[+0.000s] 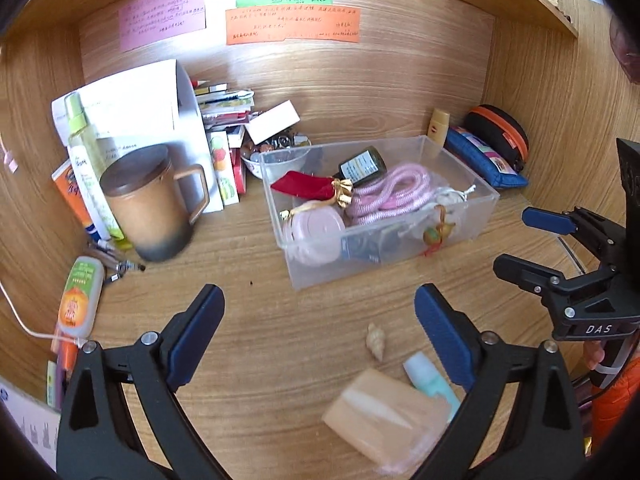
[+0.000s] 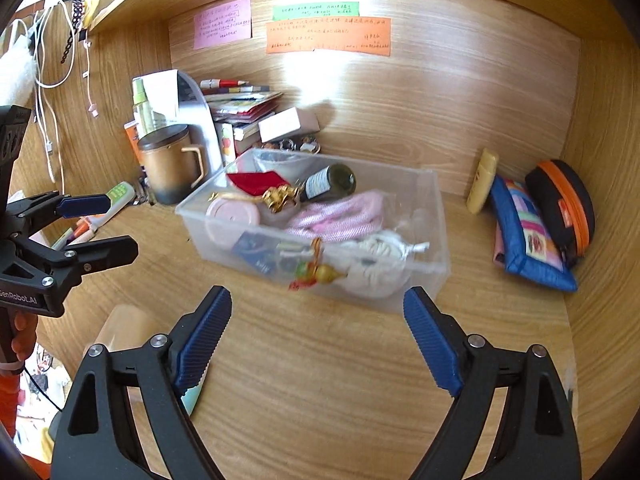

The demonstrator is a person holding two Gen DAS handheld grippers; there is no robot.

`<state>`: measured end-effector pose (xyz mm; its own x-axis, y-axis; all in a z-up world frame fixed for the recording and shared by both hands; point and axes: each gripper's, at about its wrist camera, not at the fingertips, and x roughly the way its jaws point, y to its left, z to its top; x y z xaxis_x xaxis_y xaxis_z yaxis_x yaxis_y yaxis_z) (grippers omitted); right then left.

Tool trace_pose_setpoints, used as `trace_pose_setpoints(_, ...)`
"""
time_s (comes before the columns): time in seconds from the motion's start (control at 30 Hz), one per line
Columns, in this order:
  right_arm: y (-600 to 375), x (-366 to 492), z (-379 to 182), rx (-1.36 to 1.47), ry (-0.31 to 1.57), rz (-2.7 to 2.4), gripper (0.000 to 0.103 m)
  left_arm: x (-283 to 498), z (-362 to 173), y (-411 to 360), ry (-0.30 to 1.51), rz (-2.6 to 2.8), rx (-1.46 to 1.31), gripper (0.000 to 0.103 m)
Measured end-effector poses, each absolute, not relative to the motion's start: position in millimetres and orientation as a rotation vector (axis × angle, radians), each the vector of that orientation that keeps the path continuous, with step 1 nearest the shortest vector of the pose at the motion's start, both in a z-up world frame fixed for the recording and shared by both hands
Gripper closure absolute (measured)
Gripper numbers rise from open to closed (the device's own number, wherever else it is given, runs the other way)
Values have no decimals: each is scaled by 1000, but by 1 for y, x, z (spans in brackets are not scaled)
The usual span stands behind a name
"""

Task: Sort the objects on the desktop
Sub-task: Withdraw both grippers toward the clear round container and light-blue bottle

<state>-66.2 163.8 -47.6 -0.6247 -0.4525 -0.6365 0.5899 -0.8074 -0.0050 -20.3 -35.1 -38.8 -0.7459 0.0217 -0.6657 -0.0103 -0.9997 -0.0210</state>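
A clear plastic box [image 1: 486, 196] stands mid-desk, holding a pink cord [image 1: 394, 194], a red pouch [image 1: 304, 186], a dark bottle [image 1: 362, 166] and other small items. It also shows in the right wrist view [image 2: 434, 216]. My left gripper [image 1: 320, 334] is open and empty above the desk in front of the box. Near it lie a small shell [image 1: 376, 340], a teal tube [image 1: 430, 380] and a peach block [image 1: 384, 416]. My right gripper [image 2: 318, 338] is open and empty in front of the box; it also shows in the left wrist view [image 1: 516, 242].
A brown lidded mug [image 1: 154, 204], a spray bottle [image 1: 86, 160] and stacked books [image 1: 228, 108] stand at the back left. A blue pouch [image 2: 528, 240], an orange-zipped black case [image 2: 564, 204] and a yellow tube [image 2: 482, 182] lie at the back right. Wooden walls enclose the desk.
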Motion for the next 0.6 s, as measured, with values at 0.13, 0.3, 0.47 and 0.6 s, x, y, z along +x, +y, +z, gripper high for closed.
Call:
trace_pose_setpoints(0.13,165,-55,-57,873,288,-2378,17,-7,-45,-33,-35,2917,-1129,6)
trace_pose_setpoints(0.3,166,-45,-70,905,271,-2358,17,5,-58,-27,-47,2891,-1167,6)
trace_pose_setpoints(0.47,168,-37,-81,934,260,-2340,17,20,-64,-20,-81,2862,-1165,6)
trace_pose_setpoints(0.6,170,-31,-89,963,239,-2320,17,29,-69,-16,-103,2833,-1173,6)
